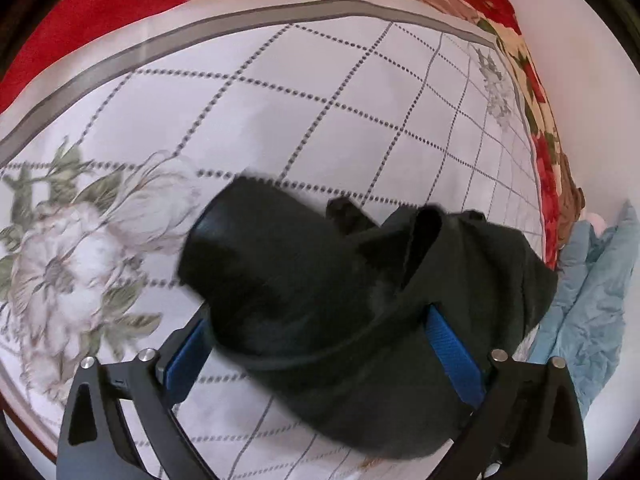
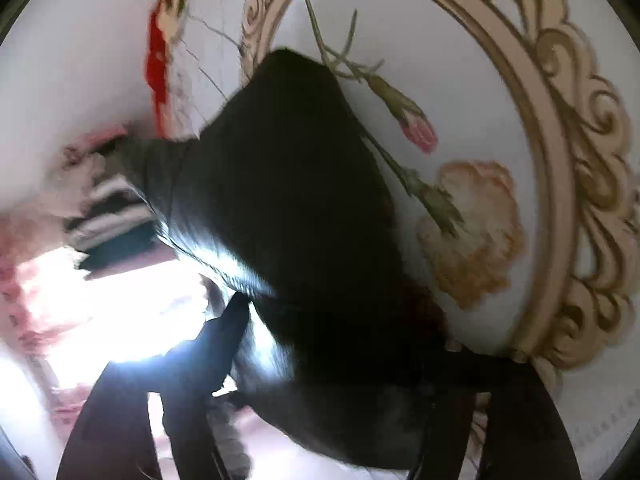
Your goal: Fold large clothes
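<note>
Beneath us spreads a smooth white bedsheet [image 1: 304,120] printed with a dotted grid, a grey border band and pale flowers, edged by a red floral blanket [image 1: 80,12] and, in the right wrist view, a gold scrollwork oval [image 2: 548,128] around pink and orange carnations. We see the dark, soft garment [image 1: 320,300] bunched in loose rounded folds over both claws, with no readable label. Our left gripper [image 1: 320,344] sits with its blue pads spread under the cloth; whether the right gripper [image 2: 320,368] grips it we cannot tell, and a crumpled light-blue cloth [image 1: 592,300] lies beside it.
</note>
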`<move>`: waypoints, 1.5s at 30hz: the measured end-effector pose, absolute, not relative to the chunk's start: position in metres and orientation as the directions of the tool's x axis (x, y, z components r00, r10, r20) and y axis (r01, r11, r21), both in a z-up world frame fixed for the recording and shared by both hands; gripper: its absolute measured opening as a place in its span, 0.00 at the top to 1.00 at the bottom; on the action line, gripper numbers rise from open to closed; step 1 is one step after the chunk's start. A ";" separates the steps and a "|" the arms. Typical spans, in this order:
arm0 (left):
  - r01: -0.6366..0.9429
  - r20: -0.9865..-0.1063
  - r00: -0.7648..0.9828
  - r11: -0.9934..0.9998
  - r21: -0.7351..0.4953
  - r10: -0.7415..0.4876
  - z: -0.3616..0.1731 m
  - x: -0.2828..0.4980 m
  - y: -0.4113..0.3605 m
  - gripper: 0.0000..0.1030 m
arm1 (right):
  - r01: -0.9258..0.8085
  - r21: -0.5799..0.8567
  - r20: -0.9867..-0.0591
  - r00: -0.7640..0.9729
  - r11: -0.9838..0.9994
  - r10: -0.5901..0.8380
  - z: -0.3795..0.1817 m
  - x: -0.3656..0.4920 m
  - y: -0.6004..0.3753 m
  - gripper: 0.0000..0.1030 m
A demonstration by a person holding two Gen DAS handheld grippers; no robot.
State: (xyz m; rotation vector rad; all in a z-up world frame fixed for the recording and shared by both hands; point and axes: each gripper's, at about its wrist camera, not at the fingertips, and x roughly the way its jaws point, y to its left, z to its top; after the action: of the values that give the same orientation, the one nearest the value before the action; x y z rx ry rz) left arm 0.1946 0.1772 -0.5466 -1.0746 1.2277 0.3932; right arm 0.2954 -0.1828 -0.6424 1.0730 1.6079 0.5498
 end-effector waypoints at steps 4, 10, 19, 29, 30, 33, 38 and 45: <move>-0.726 -0.909 0.361 0.549 -0.414 -0.207 -0.533 0.206 0.173 0.72 | 0.262 0.797 -0.560 -0.022 0.545 0.828 -0.634 0.307 -0.167 0.31; -0.658 -0.907 0.400 0.647 -0.385 -0.132 -0.495 0.225 0.168 0.85 | 0.232 0.845 -0.502 0.031 0.482 0.864 -0.615 0.319 -0.159 0.63; -0.569 -0.869 0.485 0.718 -0.400 -0.100 -0.443 0.293 0.152 0.86 | 0.191 0.884 -0.446 0.072 0.426 0.892 -0.563 0.377 -0.164 0.68; -0.444 -0.811 0.564 0.771 -0.456 -0.154 -0.434 0.453 0.104 0.86 | 0.158 0.900 -0.430 0.187 0.405 0.883 -0.525 0.521 -0.225 0.68; -0.431 -0.809 0.566 0.780 -0.453 -0.157 -0.437 0.469 0.097 0.86 | 0.157 0.901 -0.430 0.193 0.405 0.882 -0.528 0.539 -0.235 0.68; -0.384 -0.819 0.548 0.819 -0.426 -0.170 -0.462 0.519 0.070 0.86 | 0.182 0.894 -0.441 0.197 0.409 0.876 -0.546 0.588 -0.262 0.68; -0.358 -0.878 0.456 0.874 -0.330 -0.145 -0.508 0.556 0.041 0.83 | 0.236 0.851 -0.508 0.146 0.469 0.849 -0.590 0.648 -0.298 0.63; -0.255 -0.910 0.412 0.953 -0.161 -0.043 -0.508 0.558 0.024 0.53 | 0.251 0.779 -0.603 0.053 0.574 0.796 -0.609 0.667 -0.299 0.39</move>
State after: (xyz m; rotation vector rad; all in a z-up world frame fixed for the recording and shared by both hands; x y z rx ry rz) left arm 0.5577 0.0244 -0.5082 -0.2942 1.1426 0.1355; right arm 0.6675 -0.2995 -0.6093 0.9324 1.5045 0.5219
